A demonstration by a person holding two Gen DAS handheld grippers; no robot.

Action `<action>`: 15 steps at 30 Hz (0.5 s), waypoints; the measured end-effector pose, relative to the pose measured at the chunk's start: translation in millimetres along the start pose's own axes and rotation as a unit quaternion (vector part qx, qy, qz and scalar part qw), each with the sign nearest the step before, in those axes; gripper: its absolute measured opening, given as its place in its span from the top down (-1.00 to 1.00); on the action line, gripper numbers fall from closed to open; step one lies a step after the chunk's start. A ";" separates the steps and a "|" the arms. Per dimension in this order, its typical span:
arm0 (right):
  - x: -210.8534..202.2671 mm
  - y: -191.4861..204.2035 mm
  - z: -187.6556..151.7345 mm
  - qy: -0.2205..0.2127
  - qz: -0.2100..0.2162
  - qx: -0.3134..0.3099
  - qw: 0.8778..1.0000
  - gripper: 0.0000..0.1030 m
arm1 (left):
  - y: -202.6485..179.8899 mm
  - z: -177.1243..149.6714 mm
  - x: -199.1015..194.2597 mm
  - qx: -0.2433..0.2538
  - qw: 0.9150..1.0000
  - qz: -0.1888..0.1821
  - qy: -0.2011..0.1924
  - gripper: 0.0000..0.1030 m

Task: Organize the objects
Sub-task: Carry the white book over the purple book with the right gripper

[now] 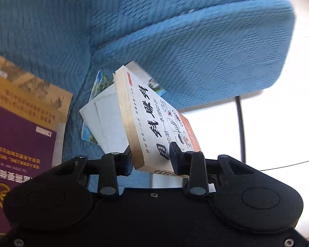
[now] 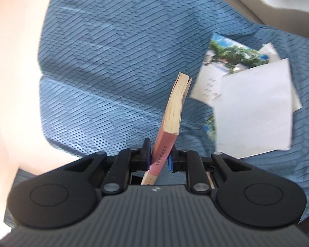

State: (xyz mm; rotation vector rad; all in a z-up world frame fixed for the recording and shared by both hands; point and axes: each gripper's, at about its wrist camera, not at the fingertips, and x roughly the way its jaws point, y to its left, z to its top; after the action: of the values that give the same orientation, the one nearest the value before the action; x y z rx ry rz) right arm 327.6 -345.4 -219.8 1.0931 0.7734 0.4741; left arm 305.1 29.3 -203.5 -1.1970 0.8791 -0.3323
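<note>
Both hand-held grippers, left (image 1: 152,160) and right (image 2: 159,158), clamp paperbacks (image 1: 154,121) (image 2: 173,111) above scattered papers (image 2: 251,111).

In the left wrist view, a book (image 1: 154,121) stands tilted between the fingers of the left gripper (image 1: 152,156), held clear above the sofa (image 1: 195,41). At ten o'clock from it a sheet of paper (image 1: 105,119) lies on a photo print (image 1: 98,86); a large book (image 1: 20,123) lies at nine o'clock. In the right wrist view, a thin book (image 2: 173,111) rises on edge from the right gripper (image 2: 158,160), with papers (image 2: 253,111) at two o'clock on the sofa cover (image 2: 113,51).
</note>
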 end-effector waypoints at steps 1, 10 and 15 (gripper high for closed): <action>1.5 7.1 -2.3 0.003 0.005 0.001 1.000 0.62 | -3.2 1.6 -8.1 0.002 1.000 -0.004 -0.003 0.38; 18.2 57.0 -35.7 0.034 0.045 -0.010 0.998 0.62 | -9.4 13.1 -90.5 0.016 0.999 -0.038 -0.035 0.45; 31.9 61.9 -60.9 0.054 0.051 -0.014 0.997 0.61 | 6.6 15.4 -126.8 0.019 0.998 -0.037 -0.056 0.47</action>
State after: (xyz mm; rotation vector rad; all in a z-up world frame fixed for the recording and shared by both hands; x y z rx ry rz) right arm 304.0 -261.7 -188.3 1.0901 0.8061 0.6332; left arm 234.3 124.4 -155.6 -1.2035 0.7300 -0.3375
